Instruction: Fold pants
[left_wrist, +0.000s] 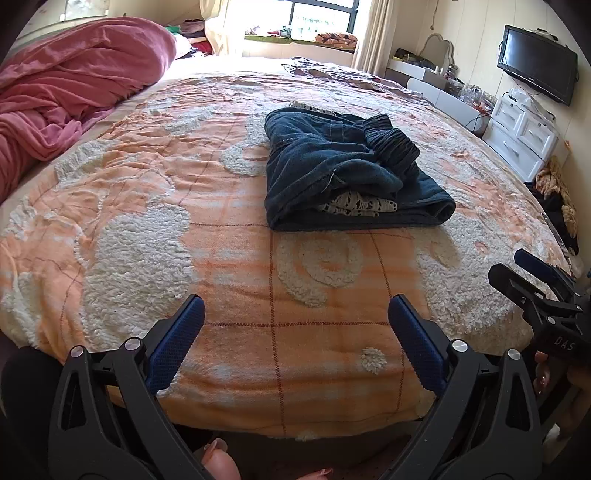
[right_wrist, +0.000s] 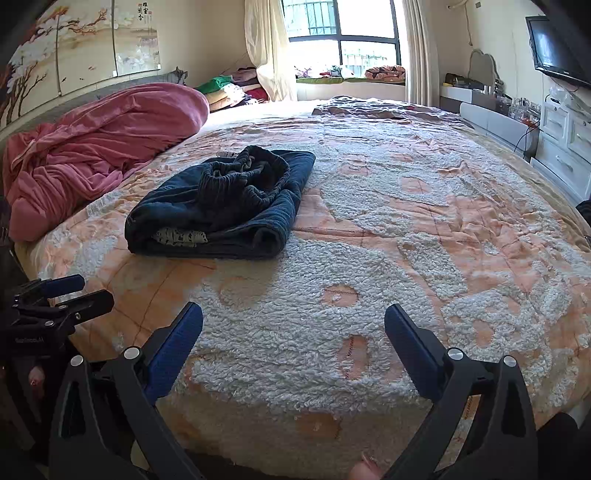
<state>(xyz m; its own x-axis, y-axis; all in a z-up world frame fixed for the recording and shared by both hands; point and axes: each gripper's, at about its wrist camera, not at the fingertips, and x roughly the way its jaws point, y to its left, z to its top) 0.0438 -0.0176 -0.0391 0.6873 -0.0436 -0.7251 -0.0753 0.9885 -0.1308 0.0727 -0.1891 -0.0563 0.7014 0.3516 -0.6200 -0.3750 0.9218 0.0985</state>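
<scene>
The pants (left_wrist: 351, 170) lie bundled mid-bed (left_wrist: 229, 258), far from both grippers. The left gripper (left_wrist: 295, 343) and right gripper (right_wrist: 293, 350) hang spread wide, empty. Thick, soft denim, probably heavy and limp; pinch the elastic waistband (right_wrist: 243, 177) or a folded edge.

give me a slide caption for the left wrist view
Folded dark pants lie on the orange bedspread; the open left gripper is held back near the bed's edge, the right gripper alongside.

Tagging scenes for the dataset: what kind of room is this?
A home bedroom: a big bed with a pink duvet, a wall TV, and white drawers. Folded pants lie on the bed.
</scene>
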